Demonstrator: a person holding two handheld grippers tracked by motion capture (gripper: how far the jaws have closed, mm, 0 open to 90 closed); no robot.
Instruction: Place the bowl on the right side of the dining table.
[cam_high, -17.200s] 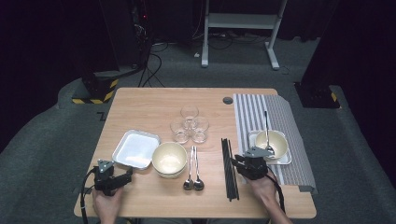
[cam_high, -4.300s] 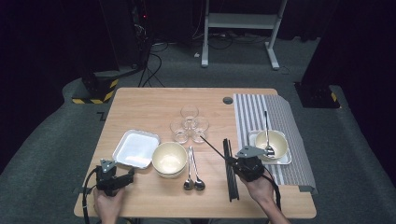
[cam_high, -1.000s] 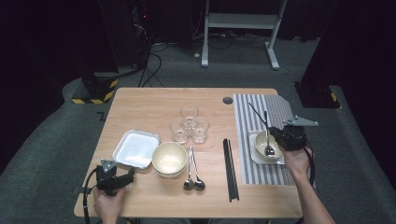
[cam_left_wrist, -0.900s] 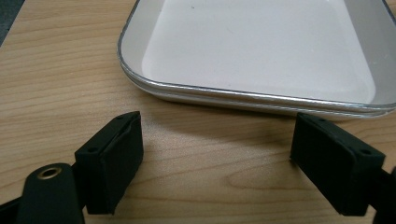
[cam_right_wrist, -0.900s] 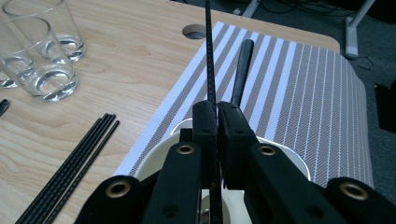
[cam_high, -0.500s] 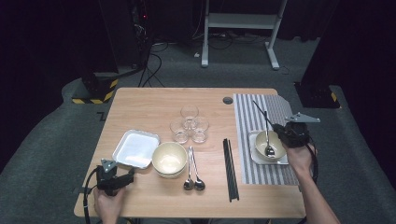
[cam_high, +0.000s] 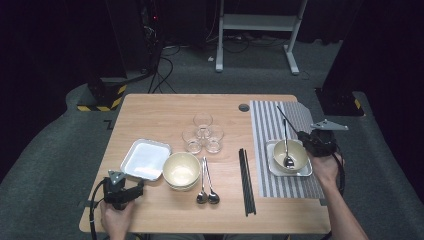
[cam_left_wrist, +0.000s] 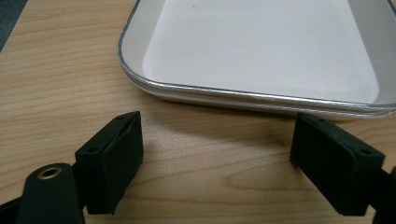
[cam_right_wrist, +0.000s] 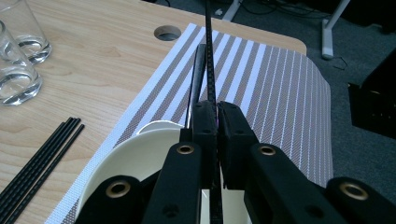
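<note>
Your right claw (cam_high: 306, 136) is clamping a black chopstick (cam_right_wrist: 208, 51) above the bowl (cam_high: 290, 156) on the striped mat (cam_high: 280, 120) at the worktop's (cam_high: 165, 112) right edge. Your left claw (cam_left_wrist: 219, 163) is resting with jaws apart near the front-left corner, just short of the white tray (cam_left_wrist: 261, 51).

We lost the tray's (cam_left_wrist: 261, 51) far corners past the top and right edges of the left gripper view. In the right gripper view the chopstick (cam_right_wrist: 208, 51) ran off the top edge, its lower end buried between the jaws. The bowl (cam_right_wrist: 135, 161) sat half hidden behind the gripper body, and two glasses (cam_right_wrist: 16, 56) were clipped at the left edge.
</note>
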